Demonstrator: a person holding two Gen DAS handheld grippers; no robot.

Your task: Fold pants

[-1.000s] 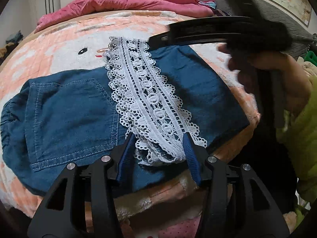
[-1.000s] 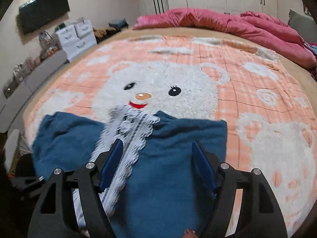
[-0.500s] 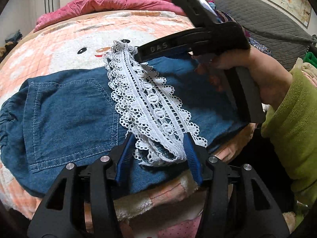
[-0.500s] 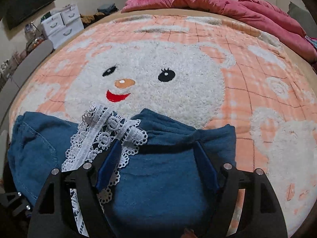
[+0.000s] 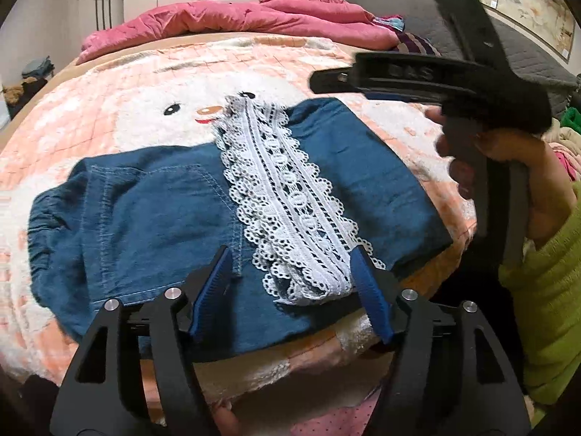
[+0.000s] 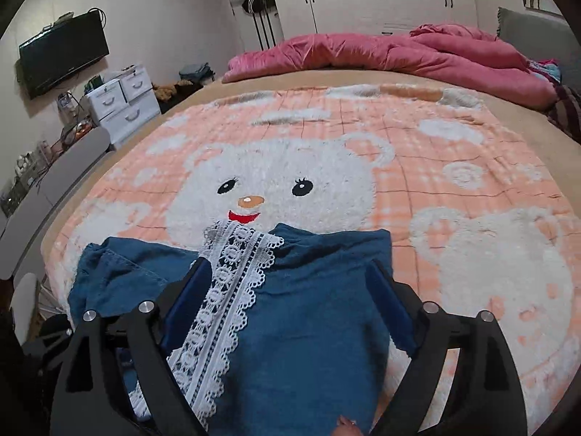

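Folded blue denim pants (image 5: pixel 145 218) with a white lace hem band (image 5: pixel 287 210) lie flat on the peach bear blanket (image 5: pixel 109 109) near its front edge. My left gripper (image 5: pixel 290 272) is open and empty, its blue fingers either side of the near end of the lace. My right gripper (image 6: pixel 290 290) is open and empty, raised over the folded pants (image 6: pixel 308 309); its body (image 5: pixel 417 80) shows in the left wrist view, above the pants' right part. The lace band (image 6: pixel 225 290) runs between its fingers at the left.
A pink duvet (image 6: pixel 381 54) is heaped at the far side of the bed. White drawers (image 6: pixel 120 105) and a wall TV (image 6: pixel 61 58) stand at the left. A grey headboard (image 5: pixel 454 36) is at the right. The bed's front edge is just under my left gripper.
My right gripper has lifted up and back from the pants' far edge. The pants lie still. My left gripper has drawn back slightly.
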